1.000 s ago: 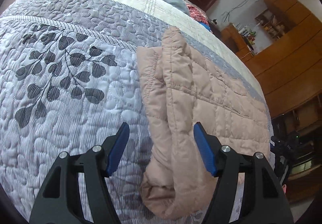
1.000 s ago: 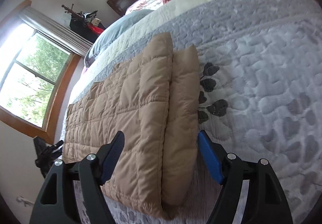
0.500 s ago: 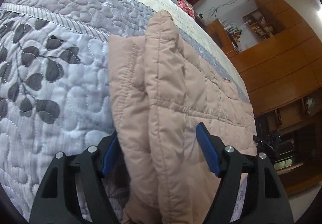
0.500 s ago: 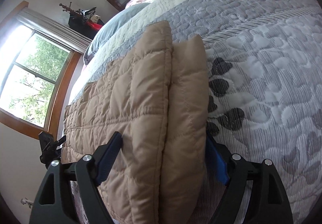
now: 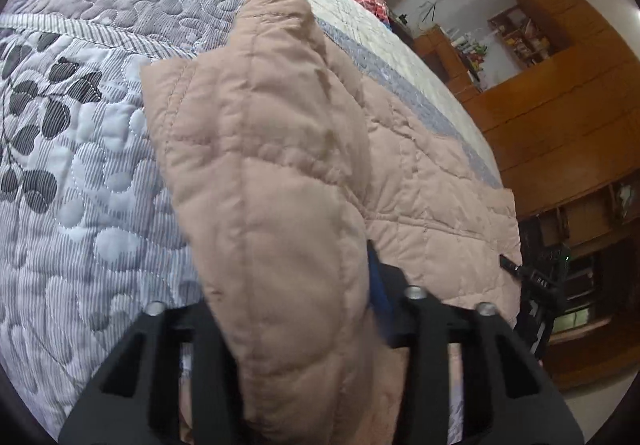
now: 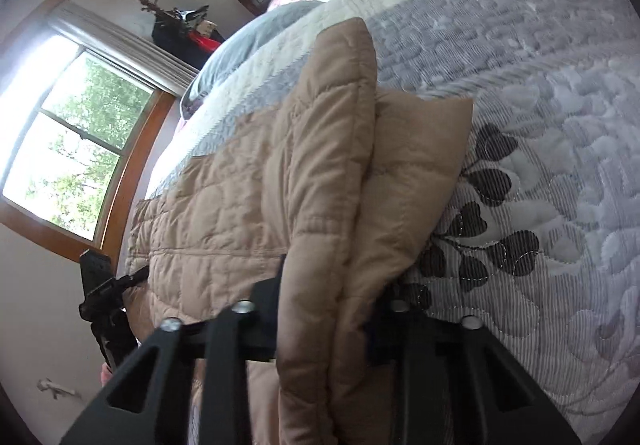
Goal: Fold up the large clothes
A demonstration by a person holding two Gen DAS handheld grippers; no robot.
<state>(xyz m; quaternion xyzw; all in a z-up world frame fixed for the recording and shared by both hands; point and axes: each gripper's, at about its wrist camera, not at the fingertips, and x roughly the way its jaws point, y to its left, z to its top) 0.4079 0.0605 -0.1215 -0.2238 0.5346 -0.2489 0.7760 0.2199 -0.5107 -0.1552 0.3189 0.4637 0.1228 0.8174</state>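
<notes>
Left wrist: left gripper point(image 5: 296, 309) and right gripper point(image 6: 324, 309) have just been closing, both now clamping the jacket point(image 5: 280, 165) edge. Lift both evenly, keep layers stacked.

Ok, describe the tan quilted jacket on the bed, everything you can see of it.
The tan quilted jacket looks like soft, puffy padded fabric stitched in squares. It lies folded lengthwise on the grey leaf-print bedspread, one long roll stacked over a flatter layer. Both tongs have just been closing and now pinch its near edge: left tongs and right tongs, bunching the fabric up between them.
</notes>
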